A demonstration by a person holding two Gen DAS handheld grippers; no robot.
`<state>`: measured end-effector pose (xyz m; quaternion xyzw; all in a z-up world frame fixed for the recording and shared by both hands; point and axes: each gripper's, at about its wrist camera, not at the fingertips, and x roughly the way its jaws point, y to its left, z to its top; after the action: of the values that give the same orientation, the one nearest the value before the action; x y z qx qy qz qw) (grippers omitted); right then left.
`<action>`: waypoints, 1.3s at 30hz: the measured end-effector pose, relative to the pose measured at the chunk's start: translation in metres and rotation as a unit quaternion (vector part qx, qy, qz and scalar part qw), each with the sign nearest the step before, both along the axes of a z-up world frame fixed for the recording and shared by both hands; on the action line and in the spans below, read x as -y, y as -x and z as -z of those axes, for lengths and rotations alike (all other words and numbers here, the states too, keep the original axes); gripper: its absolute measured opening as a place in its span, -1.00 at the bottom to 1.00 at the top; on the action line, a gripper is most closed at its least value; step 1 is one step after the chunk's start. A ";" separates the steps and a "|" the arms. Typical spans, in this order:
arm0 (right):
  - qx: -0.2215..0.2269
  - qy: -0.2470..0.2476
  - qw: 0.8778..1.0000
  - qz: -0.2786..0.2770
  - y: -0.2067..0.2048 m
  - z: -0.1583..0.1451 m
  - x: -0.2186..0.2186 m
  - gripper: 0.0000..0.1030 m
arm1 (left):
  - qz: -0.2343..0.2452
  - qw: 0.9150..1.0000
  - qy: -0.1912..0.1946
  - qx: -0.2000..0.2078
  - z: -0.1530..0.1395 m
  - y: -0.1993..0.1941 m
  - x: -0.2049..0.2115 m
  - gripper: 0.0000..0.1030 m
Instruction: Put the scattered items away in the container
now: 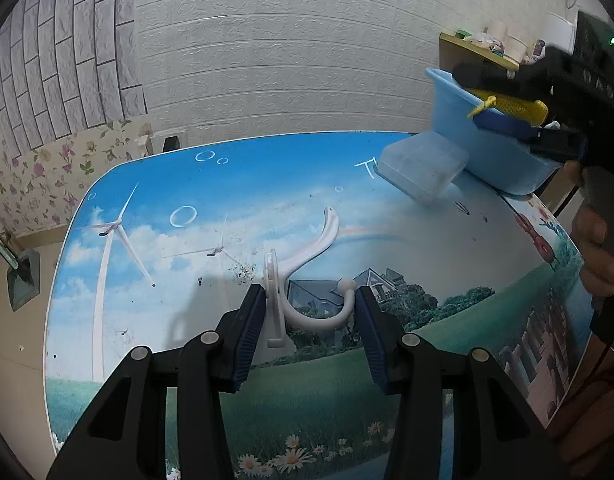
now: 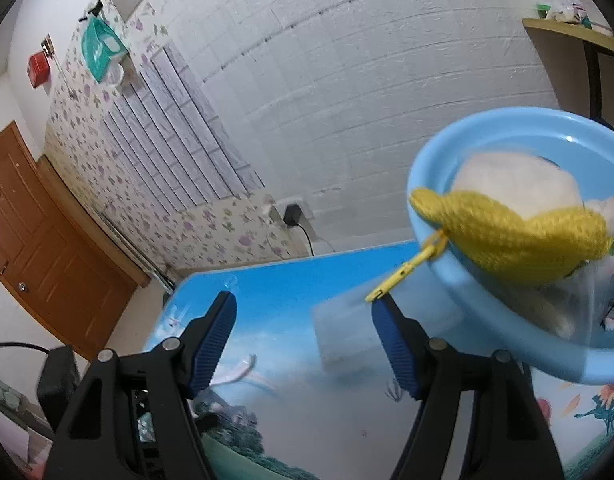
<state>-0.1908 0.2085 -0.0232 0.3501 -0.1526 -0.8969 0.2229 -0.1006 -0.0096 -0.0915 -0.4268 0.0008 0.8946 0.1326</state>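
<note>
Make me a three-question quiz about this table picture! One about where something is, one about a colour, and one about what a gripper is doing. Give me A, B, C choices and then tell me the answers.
1. Where is the white hook?
A. In the basin
B. Between the left gripper's fingers
C. On the shelf

2. What colour is the basin?
A. Light blue
B. Red
C. Green

3. What is the right gripper doing?
A. Squeezing the hook
B. Clamping the clear box
C. Standing open, holding nothing

Answers:
1 B: the hook sits between the two blue pads over the table.
2 A: its rim and wall are light blue.
3 C: its fingers are wide apart; the knitted yellow toy lies in the basin, and the clear box stands beside it.
</note>
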 end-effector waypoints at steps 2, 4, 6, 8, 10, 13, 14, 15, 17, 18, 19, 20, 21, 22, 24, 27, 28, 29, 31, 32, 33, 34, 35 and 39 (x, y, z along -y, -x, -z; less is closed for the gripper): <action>-0.020 -0.007 1.000 0.002 -0.002 -0.008 0.002 0.37 | 0.000 1.000 0.001 0.000 0.000 0.000 0.000 -0.12; -0.024 -0.007 1.000 0.005 0.000 -0.011 0.003 0.37 | 0.001 1.000 0.002 0.000 0.000 0.000 -0.001 -0.12; -0.024 -0.009 1.000 0.015 0.004 -0.014 0.000 0.37 | 0.001 1.000 0.001 0.000 0.000 0.000 -0.001 -0.12; -0.026 -0.003 0.999 0.019 0.007 -0.017 -0.004 0.37 | 0.001 1.000 0.002 0.000 0.000 0.000 -0.002 -0.12; -0.034 -0.007 0.999 0.030 0.008 -0.022 -0.008 0.37 | 0.001 1.000 0.002 0.000 0.000 0.000 -0.001 -0.12; -0.043 -0.002 0.998 0.044 0.012 -0.029 -0.018 0.37 | 0.001 1.000 0.003 0.000 0.000 0.000 -0.001 -0.12; -0.043 0.000 0.998 0.048 0.013 -0.031 -0.022 0.37 | 0.001 1.000 0.004 0.000 0.000 0.000 -0.001 -0.12; -0.042 0.001 0.998 0.048 0.014 -0.032 -0.024 0.37 | 0.001 1.000 0.004 0.000 0.000 0.001 -0.001 -0.12; -0.037 0.004 0.999 0.036 0.011 -0.032 -0.025 0.37 | 0.000 1.000 0.001 0.000 0.000 0.000 -0.001 -0.12; -0.036 0.002 0.999 0.027 0.008 -0.031 -0.023 0.37 | 0.000 1.000 -0.001 0.000 0.000 0.001 -0.001 -0.12; -0.036 -0.006 0.999 0.017 0.004 -0.030 -0.019 0.37 | -0.001 1.000 -0.002 0.000 0.000 0.001 0.000 -0.12; -0.037 -0.020 0.999 0.005 -0.001 -0.027 -0.013 0.37 | -0.003 1.000 -0.002 0.000 0.000 0.002 0.000 -0.12; -0.036 -0.030 0.999 0.001 -0.004 -0.026 -0.009 0.37 | -0.006 1.000 0.002 -0.001 0.000 0.003 0.001 -0.12; -0.033 -0.041 0.999 -0.002 -0.007 -0.023 -0.004 0.37 | -0.008 1.000 0.005 -0.002 0.000 0.004 0.002 -0.12; -0.018 -0.056 0.998 -0.008 -0.008 -0.017 0.004 0.37 | -0.012 1.000 0.009 -0.002 0.001 0.006 0.004 -0.12; 0.013 -0.065 0.998 -0.010 -0.006 -0.008 0.012 0.37 | -0.017 1.000 0.006 0.002 0.000 0.008 0.010 -0.12; 0.022 -0.070 0.997 -0.005 -0.005 -0.005 0.013 0.37 | -0.018 1.000 0.005 0.002 0.000 0.008 0.013 -0.12; 0.028 -0.073 0.997 0.001 -0.004 -0.002 0.014 0.39 | -0.019 1.000 0.005 0.003 0.000 0.009 0.015 -0.12; 0.050 -0.093 0.994 0.028 -0.001 0.005 0.016 0.47 | -0.021 1.000 0.003 0.006 0.000 0.010 0.019 -0.12; 0.066 -0.104 0.991 0.048 0.001 0.011 0.016 0.48 | -0.023 1.000 0.004 0.007 -0.001 0.011 0.021 -0.12; 0.076 -0.107 0.990 0.056 0.003 0.014 0.017 0.48 | -0.024 1.000 0.005 0.009 -0.001 0.012 0.022 -0.12; 0.085 -0.106 0.989 0.060 0.004 0.018 0.018 0.49 | -0.024 1.000 0.006 0.011 -0.001 0.014 0.024 -0.12; 0.095 -0.105 0.988 0.065 0.006 0.021 0.019 0.50 | -0.025 1.000 0.007 0.013 -0.001 0.016 0.025 -0.12; 0.130 -0.094 0.982 0.101 0.015 0.031 0.021 0.80 | -0.021 0.999 0.034 0.014 -0.001 0.025 0.024 -0.12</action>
<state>-0.2057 0.1872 -0.0545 0.4658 -0.1300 -0.8720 0.0756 -0.1252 -0.0339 -0.0904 -0.4432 0.0202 0.8907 0.0993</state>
